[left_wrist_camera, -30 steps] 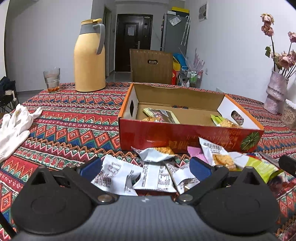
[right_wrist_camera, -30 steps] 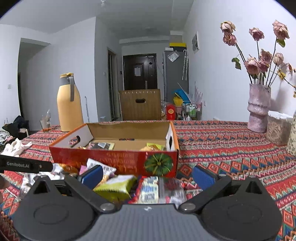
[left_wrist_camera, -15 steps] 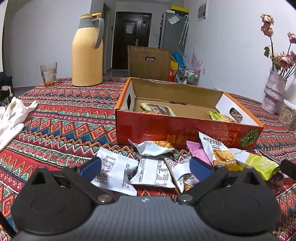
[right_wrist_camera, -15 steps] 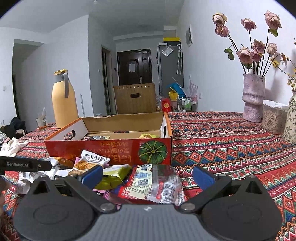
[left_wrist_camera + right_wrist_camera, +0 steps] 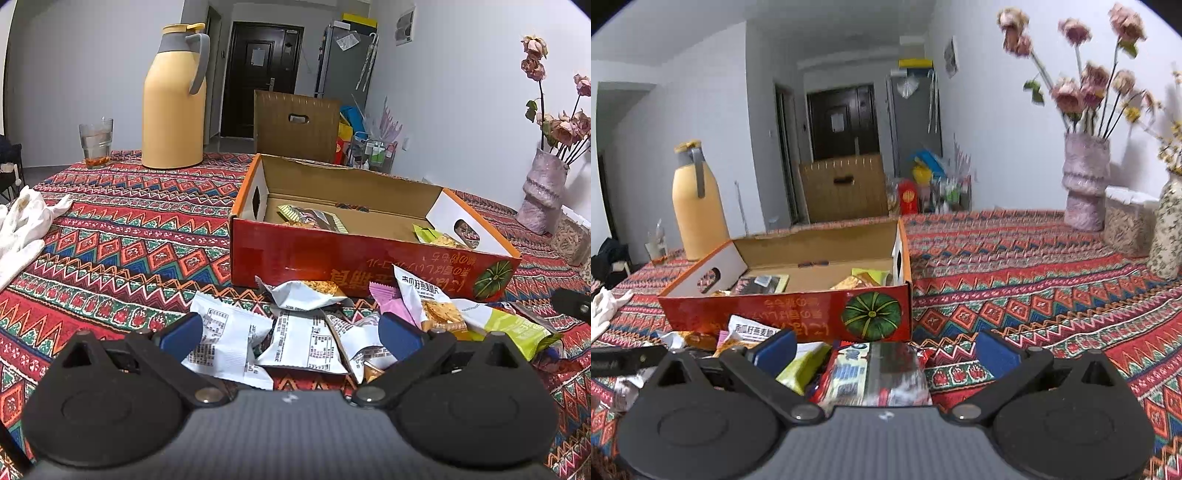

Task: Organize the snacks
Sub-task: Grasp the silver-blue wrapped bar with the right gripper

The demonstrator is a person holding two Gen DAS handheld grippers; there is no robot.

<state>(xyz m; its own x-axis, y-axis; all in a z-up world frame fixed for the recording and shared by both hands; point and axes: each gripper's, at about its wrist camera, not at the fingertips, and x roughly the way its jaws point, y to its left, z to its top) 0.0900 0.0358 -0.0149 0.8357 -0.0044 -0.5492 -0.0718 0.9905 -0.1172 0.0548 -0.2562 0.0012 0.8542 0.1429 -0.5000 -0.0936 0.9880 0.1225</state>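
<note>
A red cardboard box [image 5: 332, 254] stands open on the patterned tablecloth, with a few snack packets inside; it also shows in the right wrist view [image 5: 812, 314]. Several loose packets lie in front of it. My left gripper [image 5: 291, 336] is open, its blue pads on either side of white packets [image 5: 303, 343]. My right gripper [image 5: 886, 350] is open over a clear red-and-white packet [image 5: 875, 373], with a green packet [image 5: 805, 365] beside its left pad. Neither gripper holds anything.
A yellow thermos jug [image 5: 173, 99] and a glass [image 5: 95, 142] stand at the back left. White gloves [image 5: 22, 225] lie at the left edge. A pink vase of dried flowers [image 5: 1086, 184] and a woven container [image 5: 1126, 221] stand at the right.
Both grippers have moved back and lower toward the packets. The right view has shifted so the box sits further left. Both stay open.
</note>
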